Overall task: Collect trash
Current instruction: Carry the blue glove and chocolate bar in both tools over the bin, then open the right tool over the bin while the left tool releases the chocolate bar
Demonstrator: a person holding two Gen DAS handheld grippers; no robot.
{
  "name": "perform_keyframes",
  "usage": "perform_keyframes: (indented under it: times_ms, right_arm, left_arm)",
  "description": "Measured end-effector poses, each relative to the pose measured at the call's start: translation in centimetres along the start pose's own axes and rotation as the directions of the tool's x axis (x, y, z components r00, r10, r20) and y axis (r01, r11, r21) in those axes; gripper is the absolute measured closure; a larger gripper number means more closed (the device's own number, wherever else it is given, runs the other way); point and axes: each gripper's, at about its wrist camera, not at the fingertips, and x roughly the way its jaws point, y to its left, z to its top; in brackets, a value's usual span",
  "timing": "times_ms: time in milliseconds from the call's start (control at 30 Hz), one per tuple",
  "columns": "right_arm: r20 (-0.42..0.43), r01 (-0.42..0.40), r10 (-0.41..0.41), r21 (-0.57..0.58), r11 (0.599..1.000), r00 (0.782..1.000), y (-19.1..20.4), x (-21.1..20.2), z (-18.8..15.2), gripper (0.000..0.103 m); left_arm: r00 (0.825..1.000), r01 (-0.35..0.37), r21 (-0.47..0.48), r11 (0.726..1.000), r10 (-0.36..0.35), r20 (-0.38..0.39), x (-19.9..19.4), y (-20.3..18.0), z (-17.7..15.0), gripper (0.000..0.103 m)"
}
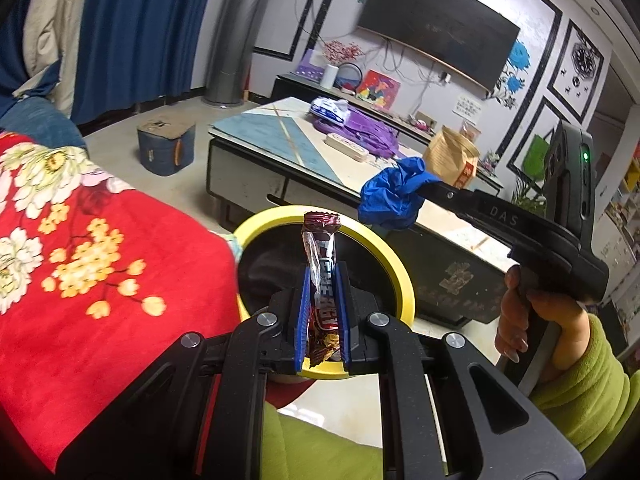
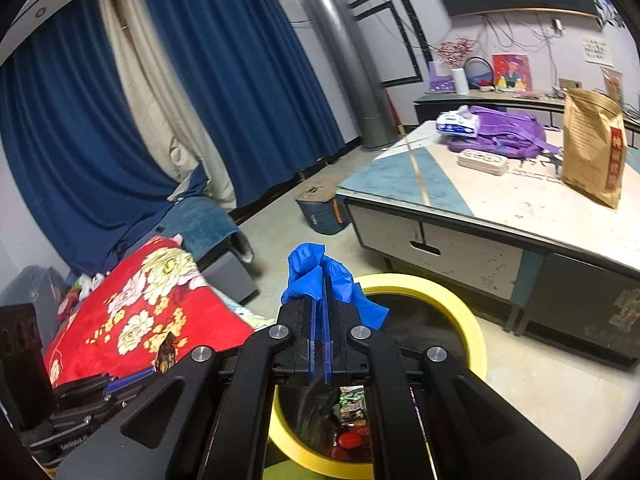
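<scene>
My left gripper (image 1: 322, 280) is shut on a brown and silver snack wrapper (image 1: 320, 240), which stands up between the blue pads over the dark mouth of a yellow-rimmed trash bin (image 1: 396, 264). To its right, my right gripper (image 1: 420, 188) holds a crumpled blue glove (image 1: 394, 194) above the bin's far rim. In the right wrist view the right gripper (image 2: 320, 292) is shut on the blue glove (image 2: 308, 264), with the yellow-rimmed bin (image 2: 464, 316) just below and ahead. Some trash lies inside the bin. The left gripper (image 2: 128, 380) shows at the lower left with the wrapper's end (image 2: 166, 352).
A low coffee table (image 2: 500, 208) stands behind the bin and carries a purple bag (image 2: 508, 130), a tissue pack (image 2: 458, 122) and a brown paper bag (image 2: 592, 148). A red floral blanket (image 1: 80, 240) lies left of the bin. A blue stool (image 2: 320, 208) sits on the floor.
</scene>
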Motion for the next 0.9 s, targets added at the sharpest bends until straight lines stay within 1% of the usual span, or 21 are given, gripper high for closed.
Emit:
perform_keyframes:
  times_ms: [167,333,767,800,900]
  right_arm:
    - [-0.008,0.021,-0.02,0.041,0.999,1.0,-2.0,0.1,-0.1,0.1]
    - [-0.046,0.027,-0.024,0.058,0.998,0.999,-3.3,0.9,-0.3,0.1]
    - [-0.118,0.029,-0.018,0.095,0.995,0.993,-4.7,3.1,-1.2,0.099]
    - [-0.123,0.03,-0.018,0.097,0.995,0.992,-4.7,3.3,-1.3,0.099]
    - [-0.131,0.03,-0.016,0.107,0.994,0.991,-4.9,3.6,-1.4,0.092]
  left_arm:
    - [1.0,0.008,0.039,0.999,-0.007,-0.028,1.8,-1.2,-0.2,0.095]
    - [0.998,0.014,0.063,0.998,-0.01,-0.067,3.9,-1.8,-0.3,0.095]
    - [0.991,0.02,0.09,0.996,-0.008,-0.137,7.9,-1.8,-0.9,0.094]
    - [0.99,0.02,0.091,0.996,-0.007,-0.14,8.1,-1.8,-1.0,0.094]
    - [0.989,0.011,0.093,0.996,0.003,-0.15,8.7,-1.6,-1.0,0.094]
